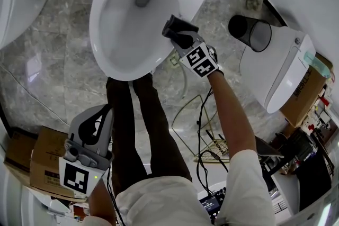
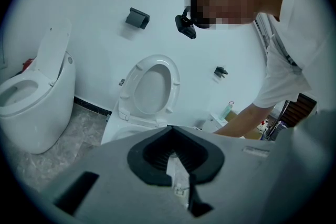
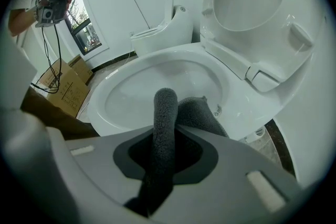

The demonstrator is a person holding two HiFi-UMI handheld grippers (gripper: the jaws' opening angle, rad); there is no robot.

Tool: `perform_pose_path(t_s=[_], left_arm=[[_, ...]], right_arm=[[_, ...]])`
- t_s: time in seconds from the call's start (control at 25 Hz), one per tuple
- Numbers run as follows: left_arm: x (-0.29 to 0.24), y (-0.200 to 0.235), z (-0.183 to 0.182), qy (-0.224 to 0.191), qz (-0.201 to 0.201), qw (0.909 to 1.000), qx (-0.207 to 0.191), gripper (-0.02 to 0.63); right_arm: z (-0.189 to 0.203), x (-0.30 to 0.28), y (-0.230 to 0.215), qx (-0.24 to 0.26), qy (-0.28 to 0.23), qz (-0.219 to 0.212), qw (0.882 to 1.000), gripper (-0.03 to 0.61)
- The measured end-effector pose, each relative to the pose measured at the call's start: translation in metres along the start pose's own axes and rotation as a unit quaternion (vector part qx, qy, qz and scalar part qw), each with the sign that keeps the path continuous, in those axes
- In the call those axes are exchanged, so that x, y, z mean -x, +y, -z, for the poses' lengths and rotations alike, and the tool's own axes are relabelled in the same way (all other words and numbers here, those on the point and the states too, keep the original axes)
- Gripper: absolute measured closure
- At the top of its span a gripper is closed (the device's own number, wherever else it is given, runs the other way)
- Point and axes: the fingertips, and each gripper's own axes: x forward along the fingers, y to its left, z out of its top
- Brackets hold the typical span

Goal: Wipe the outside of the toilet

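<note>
Head view: white toilet (image 1: 98, 34) on a grey marble floor (image 1: 63, 77), seat and lid raised, bowl glossy and open with a dark drain at the bottom. From the right gripper view, a wide oval rim (image 3: 239, 113) with the lid tipped back above it. Right claw (image 1: 179, 34) at the bowl's right edge, jaws closed on a dark grey cloth (image 1: 176, 29). Up close, pads clamped on that cloth (image 3: 164, 128), 1 thick roll standing up between them and a 2nd fold lying against the rim just beyond. Left claw (image 1: 98, 125) held low, well apart from the toilet, beside the person's leg (image 1: 124, 129) and near a cardboard box (image 1: 45, 159). Jaws of that claw (image 2: 176, 162) all but together, only a thin slit between the pads, nothing gripped. Off to the right, a black bin (image 1: 251, 33) between this toilet and another white 1 (image 1: 270, 74).
</note>
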Motion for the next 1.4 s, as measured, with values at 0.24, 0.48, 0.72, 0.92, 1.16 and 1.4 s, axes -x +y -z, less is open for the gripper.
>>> perform_pose_path(t_s=[0.24, 0.48, 0.72, 0.92, 1.16, 1.4], left_arm=[[0.009, 0.006, 0.002, -0.004, -0.007, 1.0, -0.001, 0.615], [0.024, 0.013, 0.004, -0.004, -0.013, 0.9999, -0.003, 0.615], [0.034, 0.018, 0.009, -0.004, -0.015, 0.9999, -0.005, 0.615], [0.04, 0.022, 0.014, -0.003, -0.013, 0.9999, -0.006, 0.615], [0.045, 0.022, 0.016, -0.003, -0.01, 0.9999, -0.006, 0.615], [0.049, 0.024, 0.018, -0.004, -0.01, 0.9999, -0.006, 0.615]], right_arm=[[0.003, -0.002, 0.012, -0.009, 0.0, 0.001, 1.0, 0.514], [0.003, -0.003, 0.023, -0.007, 0.002, 0.01, 1.0, 0.514], [0.005, -0.006, 0.033, -0.012, 0.002, 0.025, 1.0, 0.514], [0.005, -0.007, 0.041, -0.01, 0.007, 0.045, 0.999, 0.514], [0.005, -0.01, 0.054, -0.013, 0.01, 0.053, 0.998, 0.514], [0.006, -0.012, 0.074, -0.023, 0.009, 0.048, 0.999, 0.514]])
